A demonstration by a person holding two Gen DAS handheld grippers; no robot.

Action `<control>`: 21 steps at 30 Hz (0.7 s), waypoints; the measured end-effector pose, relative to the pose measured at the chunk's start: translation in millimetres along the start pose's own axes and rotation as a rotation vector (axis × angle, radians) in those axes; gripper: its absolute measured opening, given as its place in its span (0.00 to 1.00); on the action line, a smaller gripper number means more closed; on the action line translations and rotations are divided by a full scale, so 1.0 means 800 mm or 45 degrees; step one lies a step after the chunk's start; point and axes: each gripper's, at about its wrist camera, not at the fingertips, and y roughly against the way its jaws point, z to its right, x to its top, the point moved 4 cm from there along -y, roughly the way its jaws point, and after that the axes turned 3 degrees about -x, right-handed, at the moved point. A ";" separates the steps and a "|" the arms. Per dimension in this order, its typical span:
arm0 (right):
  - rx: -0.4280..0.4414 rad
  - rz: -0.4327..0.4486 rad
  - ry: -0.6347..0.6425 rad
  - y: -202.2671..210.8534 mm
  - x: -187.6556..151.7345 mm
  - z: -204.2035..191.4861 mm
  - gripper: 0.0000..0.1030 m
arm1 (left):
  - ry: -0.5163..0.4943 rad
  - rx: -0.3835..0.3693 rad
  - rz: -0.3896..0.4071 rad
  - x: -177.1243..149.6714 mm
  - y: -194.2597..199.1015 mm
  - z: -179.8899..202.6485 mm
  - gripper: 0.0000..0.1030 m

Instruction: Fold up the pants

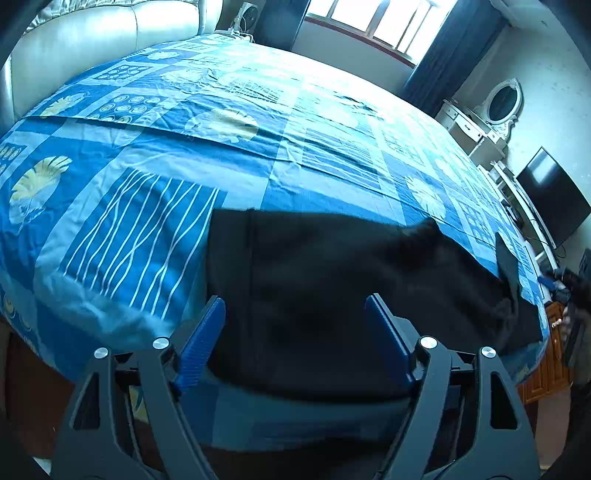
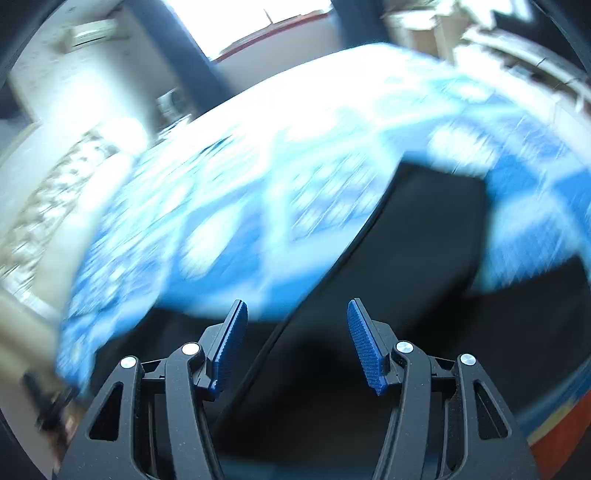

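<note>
Black pants (image 1: 332, 295) lie flat on the blue patterned bedsheet (image 1: 184, 158), near the bed's front edge. My left gripper (image 1: 295, 317) hovers above their near edge with its blue pads wide apart and nothing pinched between them. In the right wrist view, which is blurred, the same black pants (image 2: 424, 258) stretch away as a dark strip across the sheet (image 2: 258, 203). My right gripper (image 2: 295, 325) is open above the cloth, its pads (image 2: 364, 343) not touching the fabric.
A white padded headboard (image 1: 92, 40) stands at the bed's far left. Window (image 1: 373, 18) and dark curtains (image 1: 443, 51) are behind the bed. A white dresser with oval mirror (image 1: 498, 103) and a dark screen (image 1: 554, 199) stand to the right. Wooden furniture (image 1: 546, 365) sits by the bed's right corner.
</note>
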 end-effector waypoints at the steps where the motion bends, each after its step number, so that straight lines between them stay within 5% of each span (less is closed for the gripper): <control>1: -0.058 0.009 -0.015 -0.015 0.026 0.010 0.55 | 0.021 -0.001 -0.005 0.005 -0.010 0.000 0.76; 7: -0.346 -0.088 -0.215 -0.130 0.129 0.084 0.55 | 0.174 -0.023 -0.103 0.001 -0.071 -0.004 0.76; 16: -0.567 -0.212 -0.302 -0.228 0.138 0.123 0.56 | 0.161 -0.001 -0.095 -0.007 -0.080 -0.002 0.84; 18: -0.604 -0.194 -0.285 -0.226 0.134 0.122 0.44 | 0.168 0.000 -0.095 -0.007 -0.082 -0.002 0.85; 21: -0.546 -0.169 -0.255 -0.210 0.134 0.123 0.09 | 0.166 0.010 -0.098 -0.006 -0.084 -0.002 0.85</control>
